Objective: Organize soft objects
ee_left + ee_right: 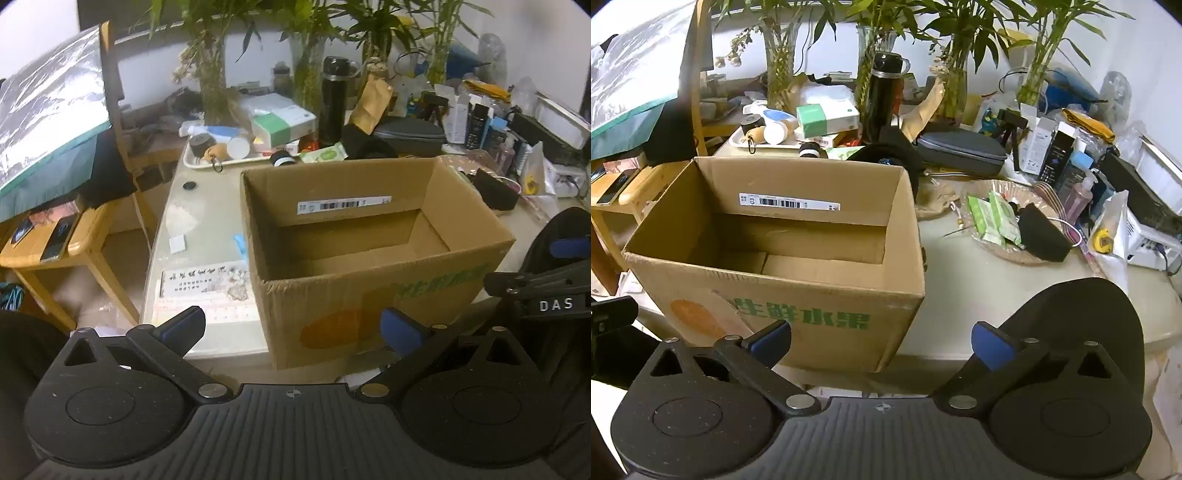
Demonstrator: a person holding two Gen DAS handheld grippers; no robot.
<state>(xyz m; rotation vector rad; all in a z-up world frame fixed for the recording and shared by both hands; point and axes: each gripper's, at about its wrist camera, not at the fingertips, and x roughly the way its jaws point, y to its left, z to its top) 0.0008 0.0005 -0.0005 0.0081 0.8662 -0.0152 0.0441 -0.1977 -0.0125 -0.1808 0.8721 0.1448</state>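
**Ana:** Left wrist view first: the left gripper [291,328] hangs tilted down over the near edge of the table [192,210], blue-padded fingers [400,328] spread wide with nothing between them. Dead ahead sits the open cardboard box [369,295], upright, mouth facing up, nothing visible inside on its floor.

**Ben:** And its long axis?

**Ana:** Running left to right across the view, the long printed side facing us, a barcode label [343,203] on the inner far wall.

**Ben:** Right wrist view agrees. The right gripper [881,341] is also splayed wide and holding nothing. From here the cardboard box [798,306] stands left of centre, green lettering on its near face.

**Ana:** What's around it?

**Ben:** To its right, a woven basket [1004,254] with green packets [991,218] and a black pouch [1039,234] lying in it. Behind the box, a black cap [890,151], a grey zip case [960,151], a black flask [881,99], a tissue box [823,114] and vases of bamboo stalks [955,88].

**Ana:** The box's tall near wall stands between both grippers and that back clutter.
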